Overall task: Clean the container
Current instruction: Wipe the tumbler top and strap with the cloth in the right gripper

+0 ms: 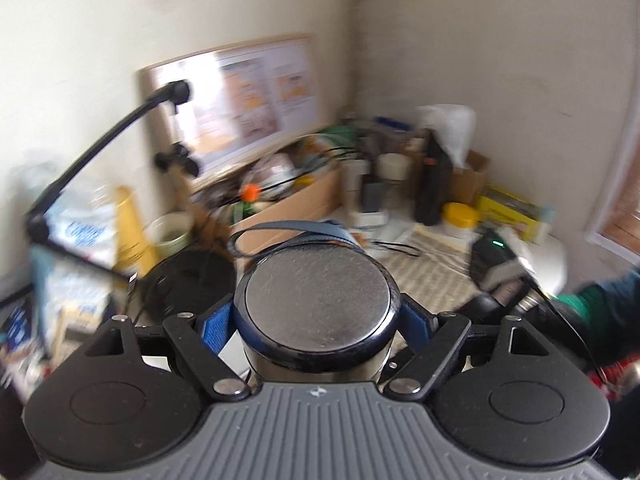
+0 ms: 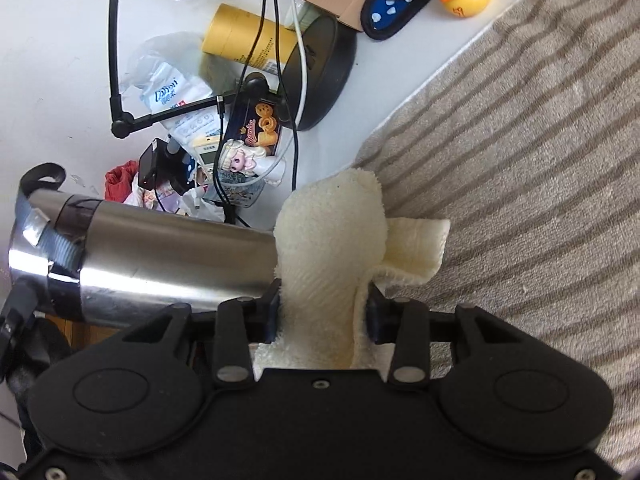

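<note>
On the left side, the left gripper [image 1: 318, 320] clamps the shiny cylindrical steel flask [image 2: 160, 264] and holds it lying sideways in the air. To its right, the right gripper [image 2: 324, 312] pinches a cream terry cloth [image 2: 332, 240] touching the flask's end above the striped grey towel [image 2: 520, 160]. I think the cloth should rub along the steel with steady pressure while the flask is kept firm.

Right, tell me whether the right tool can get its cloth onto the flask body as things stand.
Probably yes. The right tool grips the cream cloth, whose bunched end already meets the steel flask wall. Nothing lies between them, and the left tool clamps the flask.
</note>
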The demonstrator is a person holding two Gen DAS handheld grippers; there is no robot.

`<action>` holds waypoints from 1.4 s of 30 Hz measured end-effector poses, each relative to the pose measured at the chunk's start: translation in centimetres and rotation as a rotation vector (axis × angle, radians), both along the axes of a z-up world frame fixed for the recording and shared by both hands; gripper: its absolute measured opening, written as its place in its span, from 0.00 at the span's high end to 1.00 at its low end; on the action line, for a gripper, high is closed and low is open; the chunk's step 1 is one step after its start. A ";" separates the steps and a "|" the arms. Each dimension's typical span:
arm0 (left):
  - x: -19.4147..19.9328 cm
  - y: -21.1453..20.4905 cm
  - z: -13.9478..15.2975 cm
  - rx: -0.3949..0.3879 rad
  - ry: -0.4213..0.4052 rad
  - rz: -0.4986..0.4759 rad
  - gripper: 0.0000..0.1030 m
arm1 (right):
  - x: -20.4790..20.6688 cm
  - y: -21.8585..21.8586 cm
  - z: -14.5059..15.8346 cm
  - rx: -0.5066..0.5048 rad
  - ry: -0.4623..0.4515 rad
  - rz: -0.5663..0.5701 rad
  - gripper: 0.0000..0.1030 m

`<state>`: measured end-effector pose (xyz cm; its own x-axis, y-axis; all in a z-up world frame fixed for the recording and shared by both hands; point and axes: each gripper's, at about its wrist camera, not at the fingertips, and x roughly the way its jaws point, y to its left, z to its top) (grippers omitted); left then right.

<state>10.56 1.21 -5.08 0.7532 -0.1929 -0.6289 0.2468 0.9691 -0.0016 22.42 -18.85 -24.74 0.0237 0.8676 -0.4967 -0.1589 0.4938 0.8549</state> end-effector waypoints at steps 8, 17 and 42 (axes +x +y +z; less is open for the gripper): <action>-0.9 0.0 -0.4 0.022 -0.065 -0.028 0.20 | -0.6 -0.1 1.0 0.007 -0.028 0.021 0.62; -0.9 3.2 -0.9 -0.039 -0.109 -0.273 0.20 | 0.3 -1.4 4.2 0.215 -0.054 -0.019 0.62; -1.4 2.6 -1.3 -0.024 -0.124 -0.223 0.20 | 0.0 -1.9 14.7 0.394 -0.243 -0.033 0.62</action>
